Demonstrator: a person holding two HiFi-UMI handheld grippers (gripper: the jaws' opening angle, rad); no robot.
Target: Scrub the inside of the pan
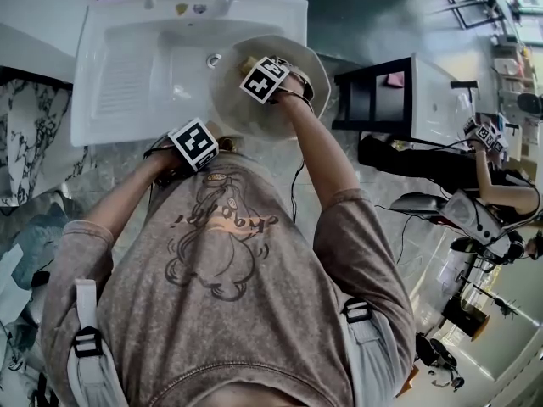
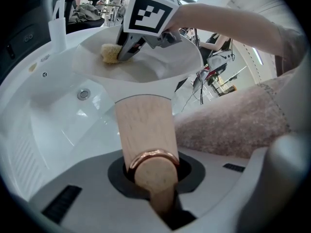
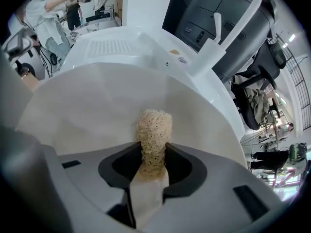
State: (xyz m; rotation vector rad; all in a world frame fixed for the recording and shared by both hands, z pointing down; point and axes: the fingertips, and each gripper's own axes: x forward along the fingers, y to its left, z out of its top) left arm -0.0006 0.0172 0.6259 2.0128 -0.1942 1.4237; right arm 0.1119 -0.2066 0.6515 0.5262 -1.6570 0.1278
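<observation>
The head view looked steeply down from overhead onto the sink and the pan. The left gripper view sat close behind its jaws at the near side, facing along the wooden handle toward the right gripper farther off. The right gripper view rode inside the pan, near its wall, facing past the scrubber toward the sink's far rim. All three views shared pan and sink (two also showed the right gripper).
</observation>
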